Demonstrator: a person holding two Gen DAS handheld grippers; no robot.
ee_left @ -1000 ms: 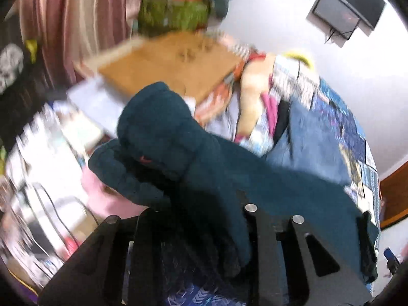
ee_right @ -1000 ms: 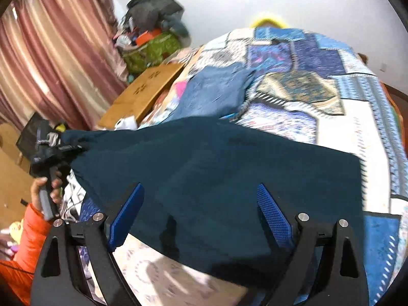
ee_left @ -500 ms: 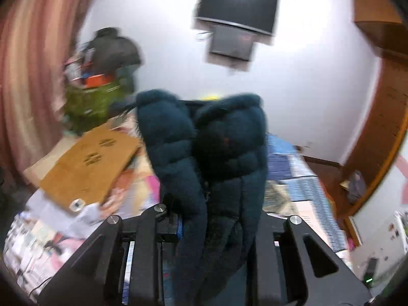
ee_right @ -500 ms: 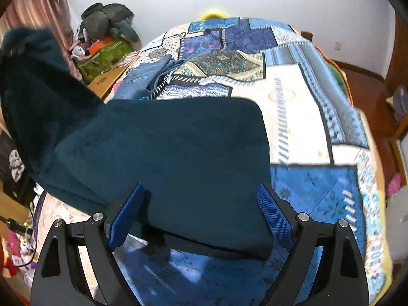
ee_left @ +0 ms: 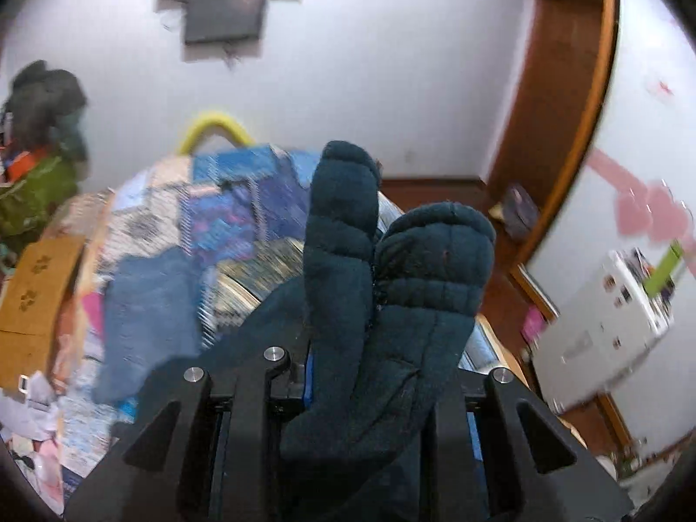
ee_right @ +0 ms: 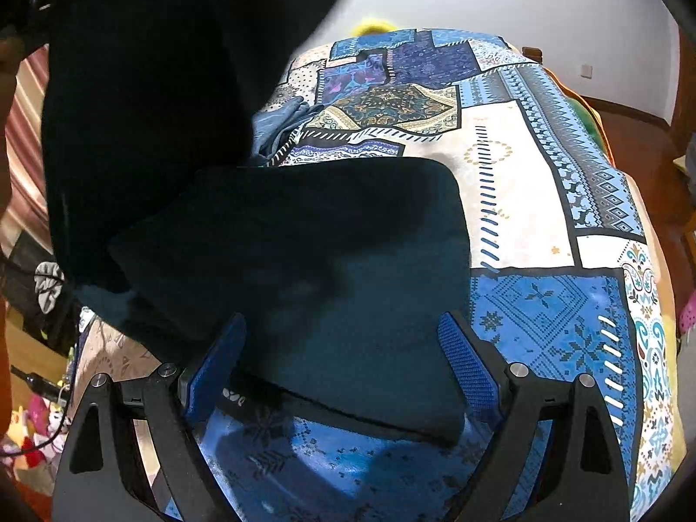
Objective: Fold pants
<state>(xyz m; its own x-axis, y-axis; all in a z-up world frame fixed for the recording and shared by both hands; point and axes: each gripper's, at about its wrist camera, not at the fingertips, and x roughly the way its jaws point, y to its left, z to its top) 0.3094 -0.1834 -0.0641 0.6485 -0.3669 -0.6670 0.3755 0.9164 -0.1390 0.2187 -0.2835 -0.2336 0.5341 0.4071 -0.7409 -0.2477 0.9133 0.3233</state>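
The lifted pants hide the bed's left side.

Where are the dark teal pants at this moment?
One end of the dark teal pants is bunched in the left gripper, raised over the patchwork bedspread; the rest lies flat there before the open right gripper.

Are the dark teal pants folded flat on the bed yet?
Not yet. One end of the pants lies flat on the bedspread; the left claw holds the other end up.
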